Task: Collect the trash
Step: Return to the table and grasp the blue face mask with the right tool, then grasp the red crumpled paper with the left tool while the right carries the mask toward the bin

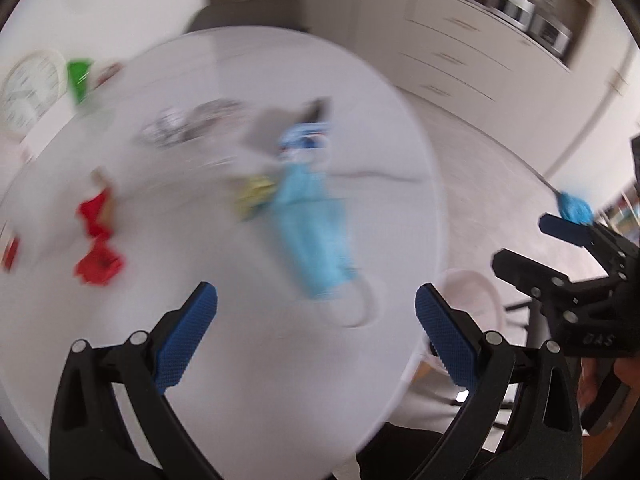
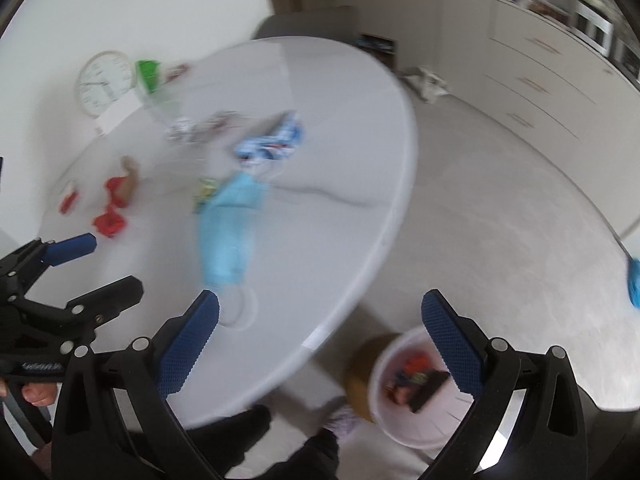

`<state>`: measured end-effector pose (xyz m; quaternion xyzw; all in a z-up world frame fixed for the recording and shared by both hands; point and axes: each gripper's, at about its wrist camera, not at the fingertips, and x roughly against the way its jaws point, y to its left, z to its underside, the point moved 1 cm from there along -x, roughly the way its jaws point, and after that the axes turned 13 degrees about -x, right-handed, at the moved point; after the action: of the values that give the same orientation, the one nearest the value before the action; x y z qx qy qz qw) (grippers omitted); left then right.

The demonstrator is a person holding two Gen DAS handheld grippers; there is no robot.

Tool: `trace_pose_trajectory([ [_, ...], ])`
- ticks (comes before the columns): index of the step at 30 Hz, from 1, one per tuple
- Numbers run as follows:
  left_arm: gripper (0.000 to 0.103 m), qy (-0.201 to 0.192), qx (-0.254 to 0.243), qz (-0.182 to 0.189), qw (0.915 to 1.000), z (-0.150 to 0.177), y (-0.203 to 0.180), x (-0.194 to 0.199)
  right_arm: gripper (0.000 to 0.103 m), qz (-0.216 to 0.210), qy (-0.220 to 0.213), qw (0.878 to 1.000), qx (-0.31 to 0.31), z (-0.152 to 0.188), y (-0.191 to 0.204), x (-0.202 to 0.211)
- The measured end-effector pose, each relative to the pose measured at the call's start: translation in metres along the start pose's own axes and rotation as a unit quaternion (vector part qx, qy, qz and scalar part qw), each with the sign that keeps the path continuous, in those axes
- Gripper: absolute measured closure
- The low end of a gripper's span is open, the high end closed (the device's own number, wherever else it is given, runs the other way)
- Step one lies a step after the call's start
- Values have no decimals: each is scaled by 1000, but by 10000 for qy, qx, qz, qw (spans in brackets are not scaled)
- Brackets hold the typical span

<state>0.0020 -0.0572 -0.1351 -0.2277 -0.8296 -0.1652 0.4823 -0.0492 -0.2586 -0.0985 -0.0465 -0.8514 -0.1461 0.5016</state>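
Note:
A round white table [image 1: 240, 360] [image 2: 320, 240] carries scattered trash: a light blue face mask [image 1: 310, 224] [image 2: 228, 236], red wrapper pieces [image 1: 98, 268] [image 2: 110, 222], a yellow-green wrapper [image 1: 256, 196], a blue-and-white packet [image 2: 272, 142] and crumpled foil [image 1: 188, 122]. My left gripper [image 1: 316, 344] is open and empty over the table's near side, just short of the mask. My right gripper [image 2: 320, 344] is open and empty, above the table's edge and a white bin [image 2: 420, 396] on the floor that holds trash. Both views are blurred.
A green cup [image 2: 148, 74] and a white clock [image 2: 105, 82] stand at the table's far left. White cabinets [image 2: 560, 80] line the right wall. A blue mop head [image 2: 634, 284] lies on the grey floor. My legs show under the table's edge.

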Motion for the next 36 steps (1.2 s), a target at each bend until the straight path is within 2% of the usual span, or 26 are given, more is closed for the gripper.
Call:
trace_pose_trajectory([
  [6,8,107,635,-477,9968,20,83,-5,3,-207,76,9996,168,-8,64,-36],
  [12,8,218,1251,-806,9886,36,158,-25,3,-182,322,9993,-59,-15,92,-86],
  [17,8,393,1605,-1009,9811,48,199,-43,3,244,505,9984,-8,-16,110,-133],
  [22,8,694,2094,-979,9704,55,226,-74,4,816,607,9948,101,-15,113,-160],
  [23,8,726,2165,-941,9690,56,230,-80,6,868,619,9942,117,-15,113,-163],
  [24,8,755,2236,-894,9676,56,233,-85,15,889,647,9938,146,-15,112,-166],
  [25,8,786,2302,-874,9660,56,235,-90,29,866,683,9938,155,-15,111,-167],
  [27,8,801,2359,-866,9646,55,238,-96,43,718,790,9942,103,-13,107,-169],
  [28,8,813,2374,-878,9640,55,238,-100,56,673,781,9946,81,-14,104,-167],
  [30,8,815,2384,-893,9636,55,239,-102,74,531,835,9951,-7,-15,98,-163],
  [31,8,815,2392,-905,9633,54,239,-104,78,440,870,9952,-87,-15,93,-160],
  [34,9,776,2392,-924,9634,52,240,-109,80,315,867,9956,-142,-17,85,-146],
  [35,12,774,2376,-929,9638,51,239,-111,80,280,858,9958,-149,-17,83,-141],
  [36,19,785,2367,-917,9641,50,239,-112,80,216,843,9961,-165,-19,80,-135],
])
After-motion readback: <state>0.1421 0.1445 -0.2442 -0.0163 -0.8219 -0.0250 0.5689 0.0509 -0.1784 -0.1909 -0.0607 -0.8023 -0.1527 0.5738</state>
